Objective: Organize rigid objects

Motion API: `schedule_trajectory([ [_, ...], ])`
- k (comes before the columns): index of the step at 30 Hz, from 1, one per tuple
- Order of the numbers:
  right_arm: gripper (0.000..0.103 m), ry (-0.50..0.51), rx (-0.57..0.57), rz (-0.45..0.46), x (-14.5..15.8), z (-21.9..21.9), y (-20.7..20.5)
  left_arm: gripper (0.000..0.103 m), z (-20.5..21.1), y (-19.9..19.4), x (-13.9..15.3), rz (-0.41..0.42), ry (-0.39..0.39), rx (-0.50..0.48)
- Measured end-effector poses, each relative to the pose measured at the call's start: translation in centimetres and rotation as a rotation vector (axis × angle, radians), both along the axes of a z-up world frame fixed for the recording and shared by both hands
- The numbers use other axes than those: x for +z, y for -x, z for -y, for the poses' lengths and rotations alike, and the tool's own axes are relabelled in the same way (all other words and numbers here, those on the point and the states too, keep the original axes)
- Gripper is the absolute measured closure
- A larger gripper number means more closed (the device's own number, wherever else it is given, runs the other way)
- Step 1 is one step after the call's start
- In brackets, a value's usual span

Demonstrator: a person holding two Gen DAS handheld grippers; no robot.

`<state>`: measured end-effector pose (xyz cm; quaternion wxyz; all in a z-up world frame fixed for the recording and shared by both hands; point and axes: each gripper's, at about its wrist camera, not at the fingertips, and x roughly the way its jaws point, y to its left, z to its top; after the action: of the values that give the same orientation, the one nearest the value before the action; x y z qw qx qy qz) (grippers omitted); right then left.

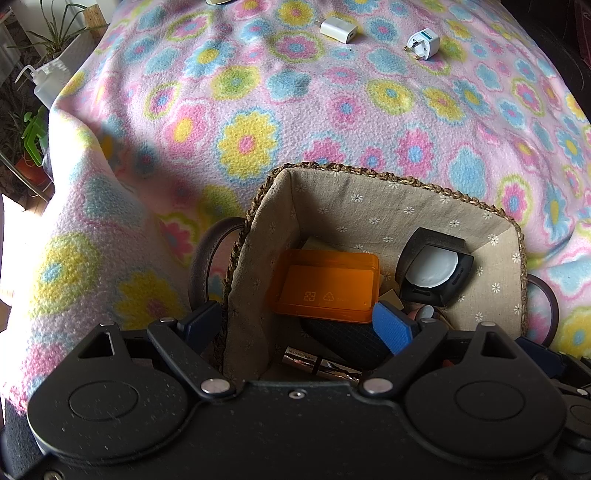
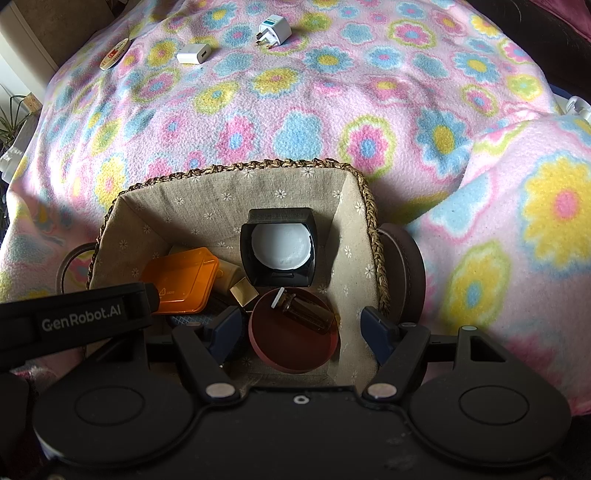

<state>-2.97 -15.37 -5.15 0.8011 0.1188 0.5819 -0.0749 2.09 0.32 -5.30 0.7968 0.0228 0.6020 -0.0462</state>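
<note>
The woven basket [image 1: 406, 181] with its flowered lining is being shown resting on a floral fleece blanket [image 1: 258, 110], and both pairs of tongs are being pointed steeply down at it.

The left gripper [image 1: 297, 322] is being held wide open, with nothing gripped. The basket's nine o'clock wall is being straddled: one finger is being kept outside beside the dark handle [image 1: 207, 258], the other inside, just over the orange plastic box [image 1: 327, 284]. Inside the basket, the orange box is being seen at nine o'clock and a black square case with a white disc [image 1: 434, 271] at two o'clock. A silvery tube [image 1: 321, 363] is being seen at six o'clock, beside a dark textured pouch [image 1: 347, 339] lying under the box.

The right gripper [image 2: 303, 330] is being held partly open around a round reddish container [image 2: 295, 347], in which a small brown bottle [image 2: 310, 312] is lying. Lining is being shown between the container and the three o'clock pad, so nothing is being clamped.

Far off at twelve o'clock on the blanket, well apart from the basket, a white charger [image 2: 192, 54] and a white travel adapter [image 2: 273, 31] are being left lying, with an oval item [image 2: 115, 54] further round at eleven o'clock.
</note>
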Motion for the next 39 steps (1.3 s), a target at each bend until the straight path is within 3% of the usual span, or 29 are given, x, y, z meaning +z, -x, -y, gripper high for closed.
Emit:
schedule_trajectory([
  [29,0.032,0.000,0.001,0.001,0.0,0.0,0.0,0.016,-0.1,-0.1,0.0,0.001,0.004,0.002],
  [39,0.027,0.066,0.002,0.084,1.5,-0.3,0.6,0.016,-0.3,0.7,1.9,0.124,-0.032,0.026],
])
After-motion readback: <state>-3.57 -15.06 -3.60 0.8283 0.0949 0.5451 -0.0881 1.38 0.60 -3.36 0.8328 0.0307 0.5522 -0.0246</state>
